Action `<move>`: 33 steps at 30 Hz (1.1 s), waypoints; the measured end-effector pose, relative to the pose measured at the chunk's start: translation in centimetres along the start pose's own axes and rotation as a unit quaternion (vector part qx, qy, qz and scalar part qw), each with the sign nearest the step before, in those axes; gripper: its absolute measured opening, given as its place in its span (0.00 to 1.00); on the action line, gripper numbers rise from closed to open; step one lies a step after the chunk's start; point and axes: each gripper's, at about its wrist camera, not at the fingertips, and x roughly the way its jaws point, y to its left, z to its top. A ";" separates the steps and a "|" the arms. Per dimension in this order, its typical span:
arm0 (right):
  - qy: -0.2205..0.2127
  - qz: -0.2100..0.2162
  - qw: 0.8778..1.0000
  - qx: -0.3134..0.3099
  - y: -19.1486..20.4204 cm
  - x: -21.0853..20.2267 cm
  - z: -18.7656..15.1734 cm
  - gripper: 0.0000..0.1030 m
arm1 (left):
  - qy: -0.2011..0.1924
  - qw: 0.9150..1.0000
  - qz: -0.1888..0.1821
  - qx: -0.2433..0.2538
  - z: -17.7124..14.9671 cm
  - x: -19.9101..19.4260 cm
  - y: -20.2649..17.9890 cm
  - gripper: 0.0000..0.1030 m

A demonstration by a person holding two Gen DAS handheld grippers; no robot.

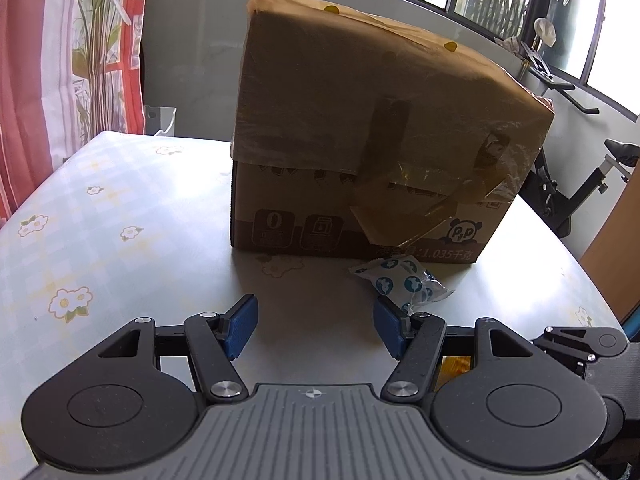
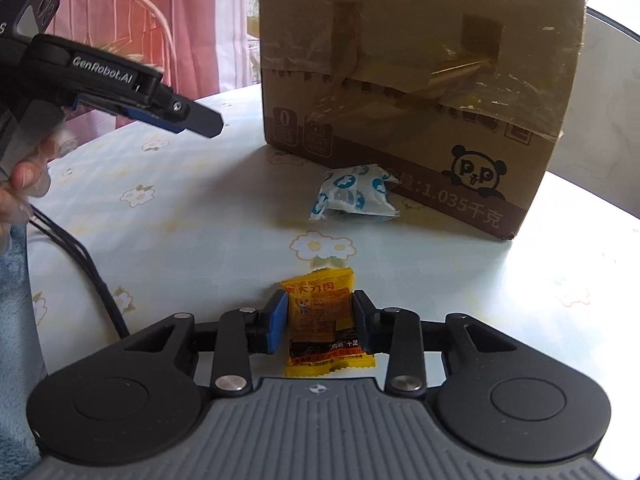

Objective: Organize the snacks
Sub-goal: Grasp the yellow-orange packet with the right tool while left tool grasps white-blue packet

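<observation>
Yellow snack packet (image 2: 320, 320) between the wide-spread fingers of the right gripper (image 2: 320, 322); left gripper (image 1: 314, 326) agape, empty.

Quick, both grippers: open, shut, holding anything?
Left gripper: open, holding nothing.
Right gripper: jaws around the yellow snack packet, closing on it; firm grip cannot be told.

Cardboard box (image 2: 416, 92) stands on worktop (image 2: 192, 216), toward far side. Blue-dotted snack packet (image 2: 354, 194) lies on worktop just before box's front face, touching or nearly so. Yellow snack packet (image 2: 326, 326) lies nearer, well apart from box, between fingers (image 2: 278, 322) of right gripper (image 2: 320, 322). Left gripper (image 1: 316, 326) hangs left of both packets; dotted packet just beyond its right finger.
</observation>
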 end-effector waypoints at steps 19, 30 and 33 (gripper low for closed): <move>-0.086 -0.084 0.981 0.152 -4.9 -1.9 -0.5 0.36 | 0.051 0.998 -0.030 -0.038 2.1 7.7 -5.7 0.69; -0.081 -0.080 0.979 0.171 -5.3 -1.7 -0.6 0.36 | 0.075 0.996 0.000 -0.040 2.3 12.4 -7.3 0.70; -0.083 -0.079 0.978 0.177 -5.5 -1.8 -0.7 0.36 | 0.069 0.997 0.005 -0.022 1.7 12.2 -7.7 0.51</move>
